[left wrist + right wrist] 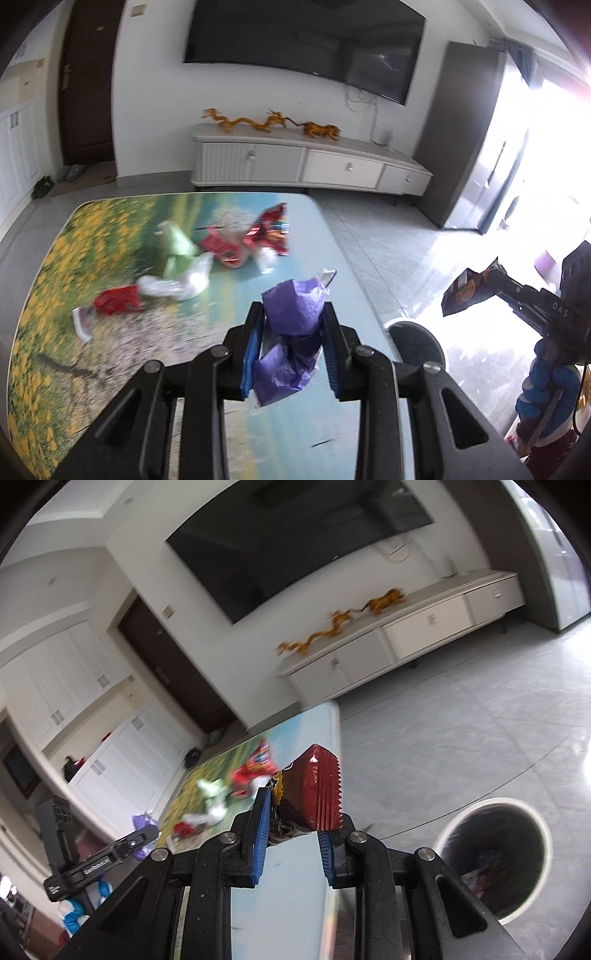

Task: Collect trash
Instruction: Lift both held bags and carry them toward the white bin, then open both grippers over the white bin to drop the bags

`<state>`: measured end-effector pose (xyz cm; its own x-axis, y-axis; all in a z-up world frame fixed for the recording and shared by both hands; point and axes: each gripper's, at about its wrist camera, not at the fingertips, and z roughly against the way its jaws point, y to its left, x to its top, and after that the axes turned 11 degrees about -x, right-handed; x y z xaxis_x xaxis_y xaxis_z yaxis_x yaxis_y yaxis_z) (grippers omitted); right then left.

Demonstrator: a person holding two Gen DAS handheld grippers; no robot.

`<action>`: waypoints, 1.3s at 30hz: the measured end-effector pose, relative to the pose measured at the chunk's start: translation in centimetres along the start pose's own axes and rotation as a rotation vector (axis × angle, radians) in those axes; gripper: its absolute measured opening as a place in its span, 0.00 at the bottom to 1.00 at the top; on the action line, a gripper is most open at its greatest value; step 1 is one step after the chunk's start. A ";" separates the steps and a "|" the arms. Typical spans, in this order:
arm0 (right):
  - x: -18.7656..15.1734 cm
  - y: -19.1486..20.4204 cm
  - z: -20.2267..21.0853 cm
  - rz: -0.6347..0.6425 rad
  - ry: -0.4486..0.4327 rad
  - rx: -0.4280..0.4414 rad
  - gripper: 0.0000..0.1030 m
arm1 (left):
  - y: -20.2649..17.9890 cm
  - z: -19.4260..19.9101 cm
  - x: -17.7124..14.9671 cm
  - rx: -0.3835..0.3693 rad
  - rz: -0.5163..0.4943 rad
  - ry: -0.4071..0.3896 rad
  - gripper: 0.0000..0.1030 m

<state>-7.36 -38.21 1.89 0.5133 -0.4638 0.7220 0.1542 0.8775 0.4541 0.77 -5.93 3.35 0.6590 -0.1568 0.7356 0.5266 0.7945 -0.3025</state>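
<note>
purple wrapper (pixel 293 325): crumpled foil-plastic, pinched between the jaws of the left gripper (pixel 291 332), held above the near right part of the table (pixel 51 266), off its top.
dark red snack bag (pixel 319 786): serrated edge, stiff foil, clamped in the right gripper (pixel 295 812); in the left wrist view the same gripper (pixel 480 291) holds it out past the table's right edge, over the floor.
trash bin (pixel 495 853): round, open, on the floor just beside the table's right edge, below both grippers; some trash already inside.
left on table: green wrapper (pixel 177 247), white plastic bag (pixel 181 284), red wrappers (pixel 251 240), small red packet (pixel 114 301), all mid-table, well apart from the bin.
step (judgement): both loads carried toward the bin; task roughly midway, four or more pieces not yet collected.
risk 1: purple wrapper is light and springy; released off-centre it could catch the bin rim or drift to the floor.
risk 2: snack bag is held near one end, so it could pivot or slip out before it is over the bin.
risk 3: both grippers converging on one small opening; they could bump.
blur: table items smeared, labels unreadable.
</note>
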 end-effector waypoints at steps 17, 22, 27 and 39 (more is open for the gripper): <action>-1.2 -12.7 0.4 -0.061 0.008 -0.413 0.22 | -12.4 -14.4 0.4 -0.152 -0.155 0.255 0.28; -2.2 -15.6 -0.7 -0.087 0.056 -0.464 0.22 | -15.2 -19.0 -0.1 -0.185 -0.174 0.324 0.28; -2.9 -18.0 -1.8 -0.122 0.099 -0.498 0.22 | -18.1 -23.6 -0.2 -0.240 -0.171 0.387 0.28; -4.0 -21.2 -3.3 -0.213 0.166 -0.541 0.32 | -23.0 -30.7 0.0 -0.358 -0.140 0.454 0.50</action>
<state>-9.87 -54.59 -12.35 0.5426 -0.6490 0.5333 0.6529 0.7253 0.2184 5.15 -42.22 -8.26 0.6927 -0.5434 0.4742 0.7212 0.5134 -0.4651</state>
